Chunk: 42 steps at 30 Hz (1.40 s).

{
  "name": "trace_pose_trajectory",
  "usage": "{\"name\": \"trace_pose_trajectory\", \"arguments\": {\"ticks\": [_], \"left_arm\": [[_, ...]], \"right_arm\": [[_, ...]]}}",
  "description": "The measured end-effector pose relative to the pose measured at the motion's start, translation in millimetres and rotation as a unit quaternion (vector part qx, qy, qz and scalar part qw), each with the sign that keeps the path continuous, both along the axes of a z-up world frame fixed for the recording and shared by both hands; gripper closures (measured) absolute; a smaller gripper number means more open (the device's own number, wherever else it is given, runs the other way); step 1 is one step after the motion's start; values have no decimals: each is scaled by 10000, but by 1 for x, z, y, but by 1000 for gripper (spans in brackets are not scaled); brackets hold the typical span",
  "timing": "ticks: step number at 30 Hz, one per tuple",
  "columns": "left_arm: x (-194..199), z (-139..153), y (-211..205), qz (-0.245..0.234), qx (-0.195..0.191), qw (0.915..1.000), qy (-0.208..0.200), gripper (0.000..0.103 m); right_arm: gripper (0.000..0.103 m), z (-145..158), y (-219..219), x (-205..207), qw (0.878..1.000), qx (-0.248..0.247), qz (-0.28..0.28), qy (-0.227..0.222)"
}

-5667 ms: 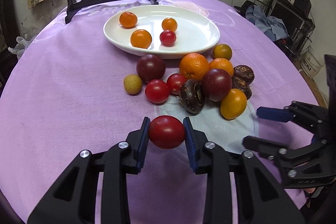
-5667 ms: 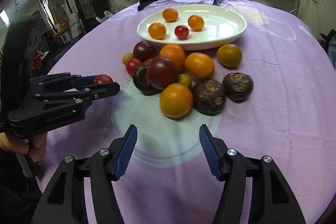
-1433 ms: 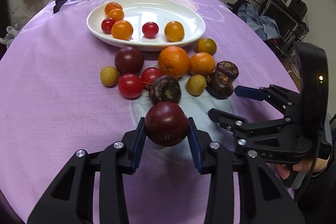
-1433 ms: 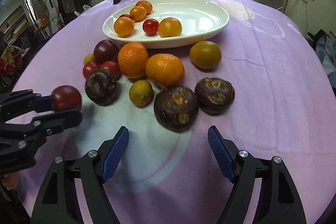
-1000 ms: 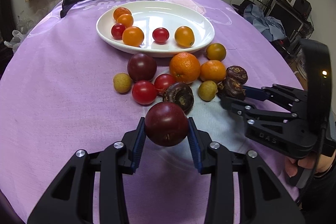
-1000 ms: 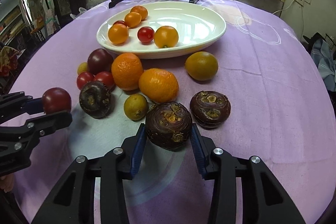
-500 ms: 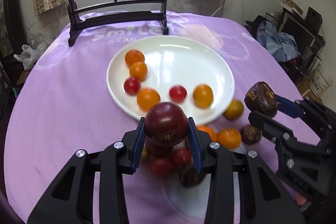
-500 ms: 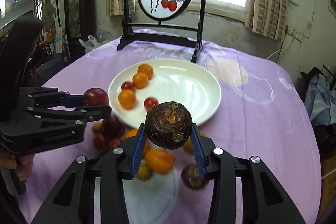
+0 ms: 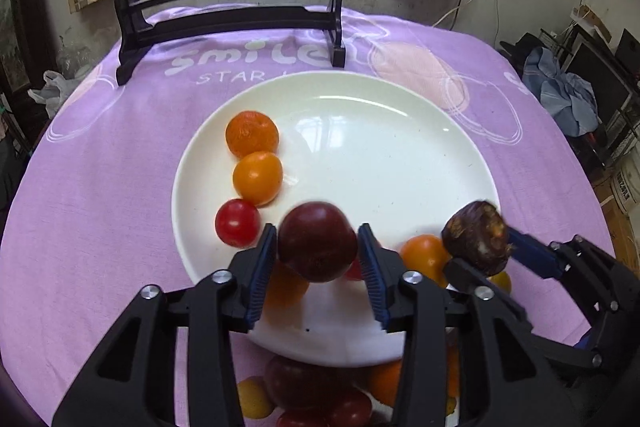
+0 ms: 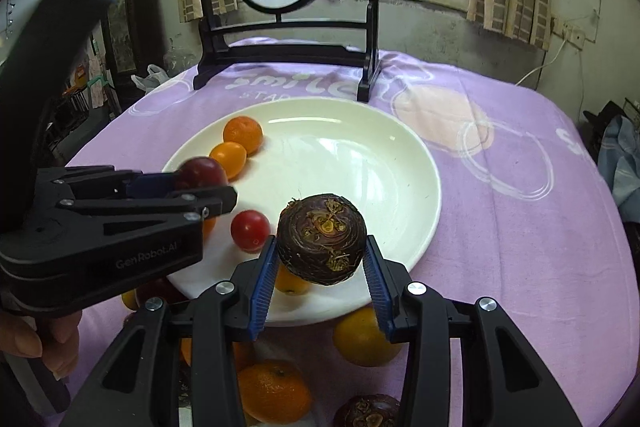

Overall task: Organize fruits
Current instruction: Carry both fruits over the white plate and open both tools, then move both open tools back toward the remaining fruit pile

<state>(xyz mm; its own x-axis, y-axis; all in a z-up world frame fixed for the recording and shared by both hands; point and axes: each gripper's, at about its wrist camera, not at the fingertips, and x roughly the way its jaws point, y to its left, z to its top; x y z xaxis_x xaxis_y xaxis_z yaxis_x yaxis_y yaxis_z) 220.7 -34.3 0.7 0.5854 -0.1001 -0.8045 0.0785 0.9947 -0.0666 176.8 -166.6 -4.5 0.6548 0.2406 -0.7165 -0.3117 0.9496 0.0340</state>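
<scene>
A dark red plum (image 9: 318,247) hangs blurred between the pads of my left gripper (image 9: 318,241), whose jaws are opening; thin gaps show on both sides of it. It is over the near left part of the white plate (image 9: 380,155). My right gripper (image 10: 320,247) is shut on a dark brown wrinkled fruit (image 10: 322,239) above the plate's near rim (image 10: 400,247). In the plate lie a mandarin (image 9: 252,133), an orange tomato (image 9: 258,178) and a red cherry tomato (image 9: 237,223). In the right wrist view the left gripper (image 10: 222,189) reaches in from the left.
A black-framed painted screen (image 9: 228,15) stands on the purple cloth behind the plate. Several loose fruits (image 10: 272,391) lie on the cloth just in front of the plate. A hand (image 10: 36,339) grips the left tool. Room clutter lies beyond the table's right edge.
Both grippers have moved forward over the plate with their fruits. The left pads have spread slightly from the plum, which now looks blurred.
</scene>
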Motion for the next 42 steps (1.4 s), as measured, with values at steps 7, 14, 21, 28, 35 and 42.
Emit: {"name": "trace_pose_trajectory", "arguments": {"ticks": [7,14,21,28,35,42], "left_arm": [[-16,8,-8,-53,170,9996,-207,47],[-46,14,-10,-110,214,9991,-357,39],[-81,17,-7,-56,289,9981,-548,30],[-110,9,-3,-80,255,9986,-453,30],[-131,5,3,-57,228,9988,-429,30],[-142,3,6,-90,254,9987,-439,30]], "right_arm": [[56,0,-7,-7,9999,98,-60,9],[55,7,-17,-28,9997,234,-45,3],[46,8,-30,-65,9995,296,-62,-7],[37,5,-39,-103,9993,361,-97,-16],[35,-4,-37,-131,9997,234,-31,42],[35,-11,-34,-142,9998,127,17,138]]}}
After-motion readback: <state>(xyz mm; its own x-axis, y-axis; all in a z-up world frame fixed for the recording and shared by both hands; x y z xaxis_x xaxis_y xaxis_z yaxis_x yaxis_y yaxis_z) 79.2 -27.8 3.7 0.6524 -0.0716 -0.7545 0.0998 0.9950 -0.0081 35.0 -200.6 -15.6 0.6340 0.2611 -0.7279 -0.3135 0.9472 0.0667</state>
